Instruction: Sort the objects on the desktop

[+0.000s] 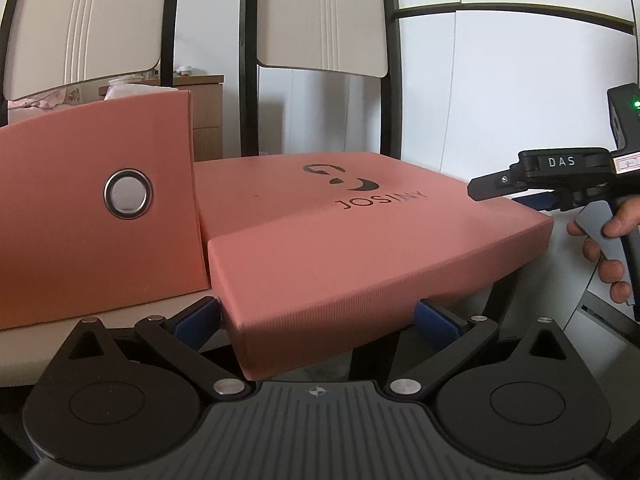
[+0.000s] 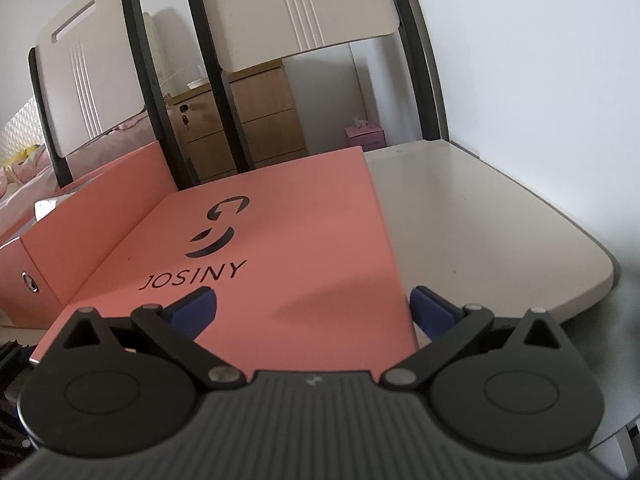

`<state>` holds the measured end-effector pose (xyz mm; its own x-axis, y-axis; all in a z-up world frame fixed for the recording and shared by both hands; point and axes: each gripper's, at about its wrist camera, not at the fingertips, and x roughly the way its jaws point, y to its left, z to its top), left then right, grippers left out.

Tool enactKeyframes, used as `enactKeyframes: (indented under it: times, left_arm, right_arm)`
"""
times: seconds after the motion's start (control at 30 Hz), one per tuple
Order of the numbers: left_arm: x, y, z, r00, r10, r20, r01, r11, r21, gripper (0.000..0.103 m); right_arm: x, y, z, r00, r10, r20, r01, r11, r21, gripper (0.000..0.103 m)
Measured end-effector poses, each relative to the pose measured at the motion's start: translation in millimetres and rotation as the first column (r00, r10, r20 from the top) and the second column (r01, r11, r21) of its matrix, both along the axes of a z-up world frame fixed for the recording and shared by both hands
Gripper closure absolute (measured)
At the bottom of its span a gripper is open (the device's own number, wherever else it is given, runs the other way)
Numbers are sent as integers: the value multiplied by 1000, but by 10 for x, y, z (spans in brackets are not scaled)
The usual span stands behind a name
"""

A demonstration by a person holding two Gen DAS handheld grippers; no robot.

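A bedroom in a private home, doubling as a workspace. A cream table [image 2: 500, 232] stands with two cream, black-framed chairs [image 2: 296, 4] drawn up to it. Behind them, a wooden drawer cabinet [image 2: 260, 116] with keys in its lock, pink floral bedding [image 2: 16, 168] against a quilted white headboard [image 2: 16, 132], and a pink tissue box [image 2: 365, 136] on the floor by plain white walls. A salmon-pink shoebox lid [image 2: 288, 240] marked "JOSINY" lies on the table.
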<state>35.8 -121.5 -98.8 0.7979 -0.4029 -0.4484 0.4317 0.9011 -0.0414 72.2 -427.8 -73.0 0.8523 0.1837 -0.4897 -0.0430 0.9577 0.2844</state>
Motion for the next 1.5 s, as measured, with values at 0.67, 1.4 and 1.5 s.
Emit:
enactKeyframes:
  times: [0.67,1.4,1.5]
  left_arm:
    - [-287,35,-48,999,-27,38,26,999,29,0]
    - [-434,282,139,999,-51,-5,50,992,-120,0]
    - [-326,421,183,999,-2,-40,-6,980,-198,0]
  right_arm:
    - [-245,-93,7,998,65,-10,-65,997,48,0]
    - [-571,-420,39,999,30,-22,-24,971,239,0]
    - [-540,-507,-17,998,26,-59,-6,946,324,0]
